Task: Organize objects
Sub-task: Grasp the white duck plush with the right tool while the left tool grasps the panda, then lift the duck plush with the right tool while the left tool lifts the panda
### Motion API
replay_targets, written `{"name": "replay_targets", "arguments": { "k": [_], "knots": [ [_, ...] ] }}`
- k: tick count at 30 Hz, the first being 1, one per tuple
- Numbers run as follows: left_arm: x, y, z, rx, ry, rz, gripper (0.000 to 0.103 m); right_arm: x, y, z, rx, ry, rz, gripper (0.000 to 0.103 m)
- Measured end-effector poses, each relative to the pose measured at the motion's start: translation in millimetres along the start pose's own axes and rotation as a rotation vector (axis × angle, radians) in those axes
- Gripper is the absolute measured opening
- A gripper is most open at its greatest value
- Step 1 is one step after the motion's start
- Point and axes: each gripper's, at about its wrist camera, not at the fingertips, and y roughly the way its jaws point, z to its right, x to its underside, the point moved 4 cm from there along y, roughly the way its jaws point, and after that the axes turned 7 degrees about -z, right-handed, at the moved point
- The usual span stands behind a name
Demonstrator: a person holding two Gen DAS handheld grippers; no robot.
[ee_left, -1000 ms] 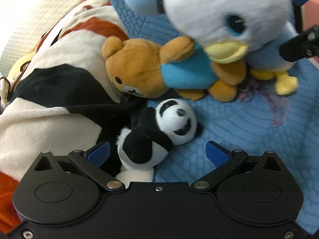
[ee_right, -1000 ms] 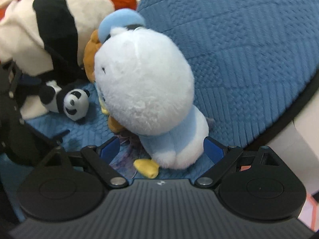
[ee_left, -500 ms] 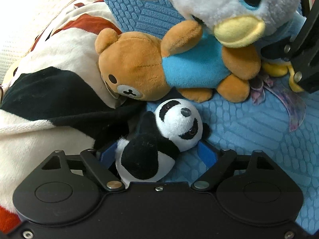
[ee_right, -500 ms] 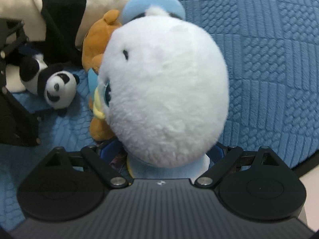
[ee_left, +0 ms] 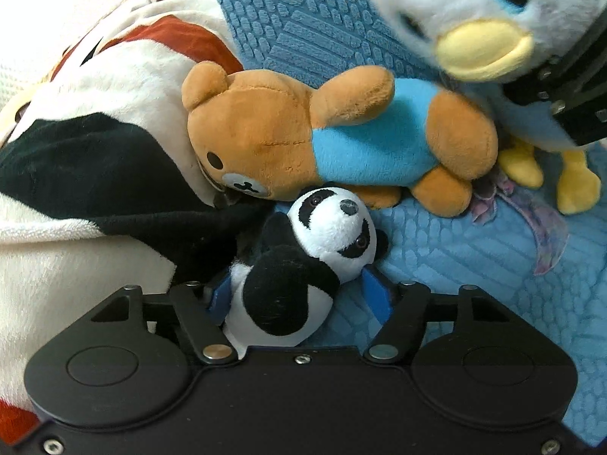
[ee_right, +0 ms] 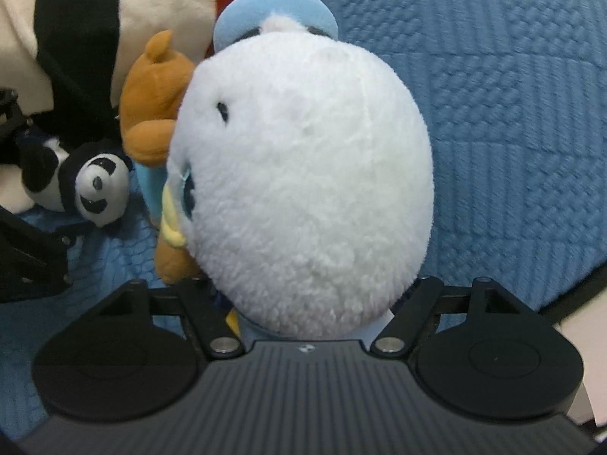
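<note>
Left wrist view: the left gripper (ee_left: 299,295) sits low in the frame with the small panda plush (ee_left: 303,261) between its blue pads. The jaws are closing; the left pad already lies against the panda's body, while a narrow gap shows beside the right pad, so the grip looks not quite made. The panda lies on its back on the blue quilted bedding (ee_left: 474,276), head pointing up the frame and touching the brown bear plush (ee_left: 341,136), which lies on its side across the middle. The bear's head rests against the black, white and red blanket (ee_left: 95,159) heaped on the left. Taking the panda by its torso makes sense: it is the fullest part and keeps the pads clear of the bear.

At the upper right stands the white and blue duck plush (ee_left: 493,11), with the black frame of the right gripper beside its body and a scrap of purple fabric (ee_left: 546,227) near its yellow feet.

In the right wrist view, the duck's round head fills the centre and hides the pads of the right gripper (ee_right: 311,322). Those jaws are closing too, with the duck's body between them, but whether they press on it I cannot tell. Both toys seem meant to be lifted together from the pile.
</note>
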Motion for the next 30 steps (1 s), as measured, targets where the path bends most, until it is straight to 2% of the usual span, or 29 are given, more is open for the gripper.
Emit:
{"name": "replay_targets", "arguments": {
  "k": [2, 12, 15, 18, 20, 22, 26, 28, 30],
  "knots": [
    [-0.5, -2.2, -2.9, 0.012, -0.022, -0.006, 0.052, 3.0, -8.8, 9.1, -0.010, 0.055, -0.022, 0.076],
    [-6.2, -8.8, -24.2, 0.101, -0.158, -0.031, 0.046, 28.2, -68.0, 32.7, -0.074, 0.243, -0.119, 0.076],
    [-6.8, -12.8, -31.3, 0.171, -0.236, -0.046, 0.046, 28.4, -79.9, 38.9, -0.109, 0.268, -0.139, 0.075],
    [-3.1, -18.0, -34.6, 0.212, -0.282, -0.055, 0.046, 52.6, -96.7, 24.8, -0.143, 0.269, -0.158, 0.074],
    [0.2, -18.4, -39.5, 0.260, -0.332, -0.069, 0.046, 54.3, -104.6, 21.9, -0.171, 0.274, -0.181, 0.072],
    [4.0, -19.8, -48.0, 0.316, -0.397, -0.080, 0.046, 58.5, -108.3, 23.5, -0.208, 0.300, -0.209, 0.069],
    [10.2, -15.4, -66.4, 0.440, -0.540, -0.114, 0.046, 66.0, -97.6, 24.7, -0.253, 0.390, -0.262, 0.056],
    [13.6, -13.0, -66.6, 0.462, -0.560, -0.130, 0.047, 68.4, -90.7, 22.7, -0.256, 0.399, -0.273, 0.052],
    [13.6, -12.0, -65.6, 0.467, -0.556, -0.135, 0.048, 71.6, -81.5, 22.1, -0.260, 0.425, -0.286, 0.052]
  ]
}}
